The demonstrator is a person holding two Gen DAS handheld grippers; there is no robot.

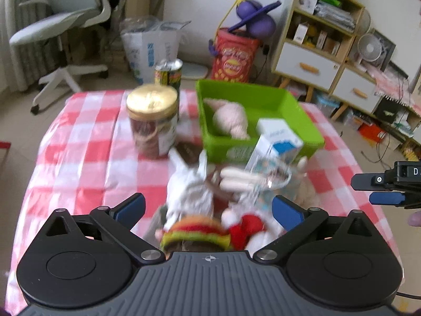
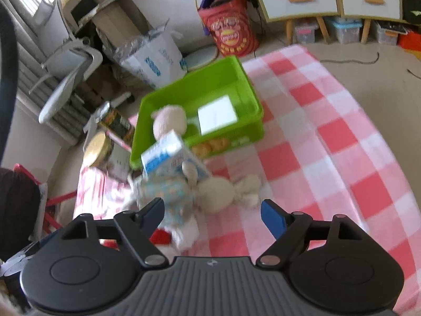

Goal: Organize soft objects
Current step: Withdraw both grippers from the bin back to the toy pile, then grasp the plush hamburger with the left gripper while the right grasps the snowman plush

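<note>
While both tools hang over the checked cloth, the scene reads as follows.

Left gripper [image 1: 208, 206]: fingers spread wide and released, nothing pressed between them; soft toys lie below the gap.
Right gripper [image 2: 211, 214]: fingers apart and released, gripping nothing; in the left wrist view it shows at the right edge [image 1: 379, 189].
Bench [image 1: 79, 144]: covered by a red and white checked cloth.
Green tray [image 1: 263, 94]: sits on the bench beyond the toy pile, open side up.
Pink plush [image 1: 231, 118]: lies inside the green tray, toward its left side.
White card [image 2: 217, 114]: lies flat in the tray beside the pink plush.
Milk carton [image 1: 279, 142]: blue and white, tilted, leaning at the near wall of the tray above the toy pile.
Toy pile: soft toys heaped on the bench just in front of the tray, blurred.
White plush [image 1: 189, 192]: near the middle of the pile.
Burger plush [image 1: 197, 231]: nearest the left gripper's base.
Red and white plush [image 1: 247, 226]: just right of the burger plush.
Beige plush [image 2: 223, 192]: lies on the cloth ahead of the right gripper's fingers, touching a pale blue patterned toy [image 2: 168, 192].
Gold-lidded jar [image 1: 152, 121]: upright on the bench, left of the tray.
Can [image 1: 168, 75]: upright behind the jar.
</note>
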